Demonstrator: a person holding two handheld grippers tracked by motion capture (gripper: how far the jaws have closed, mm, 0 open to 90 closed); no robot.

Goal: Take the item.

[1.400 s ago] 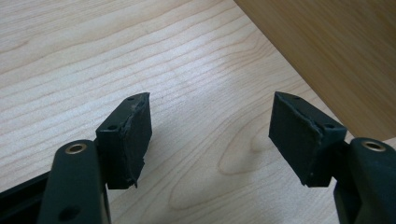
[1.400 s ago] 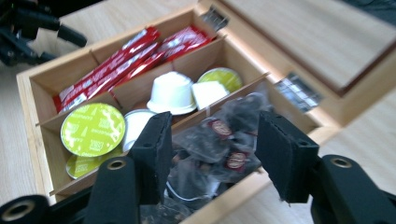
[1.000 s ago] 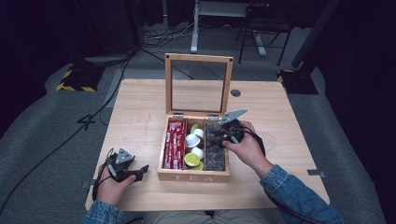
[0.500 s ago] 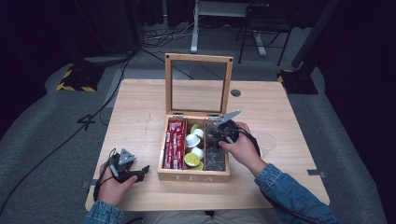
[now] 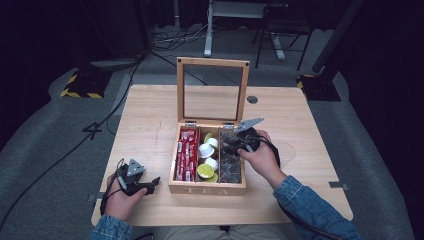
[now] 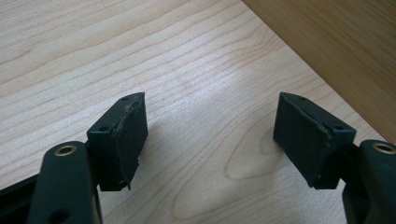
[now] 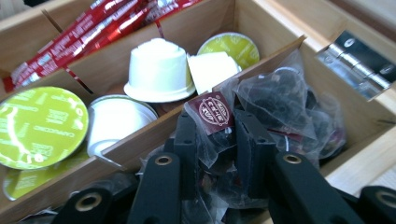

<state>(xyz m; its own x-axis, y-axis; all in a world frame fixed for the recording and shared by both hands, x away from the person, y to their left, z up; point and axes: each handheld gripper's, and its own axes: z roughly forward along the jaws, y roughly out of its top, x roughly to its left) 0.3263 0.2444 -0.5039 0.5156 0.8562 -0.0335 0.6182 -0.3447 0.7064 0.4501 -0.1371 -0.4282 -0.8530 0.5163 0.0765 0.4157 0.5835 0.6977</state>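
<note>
A wooden tea box [image 5: 207,189] stands open at the table's middle, its glass lid upright. My right gripper [image 5: 233,145] reaches into the box's right compartment. In the right gripper view my right gripper [image 7: 215,140] is shut on a clear tea bag [image 7: 214,111] of dark leaves with a maroon label. Its jaws have just been closing with that bag between them. More such bags [image 7: 289,107] lie around it. My left gripper [image 5: 151,184] rests on the table left of the box. In the left gripper view my left gripper [image 6: 210,126] is open over bare wood, with nothing between its jaws.
Red sachets [image 5: 186,154] fill the left compartment. White capsules [image 7: 159,70] and green-lidded capsules [image 7: 39,126] fill the middle one. The box's side wall [image 6: 336,42] is close to my left gripper. The upright lid [image 5: 213,90] stands behind the compartments.
My right hand has edged slightly left over the box's right compartment. The left hand has stayed where it was.
</note>
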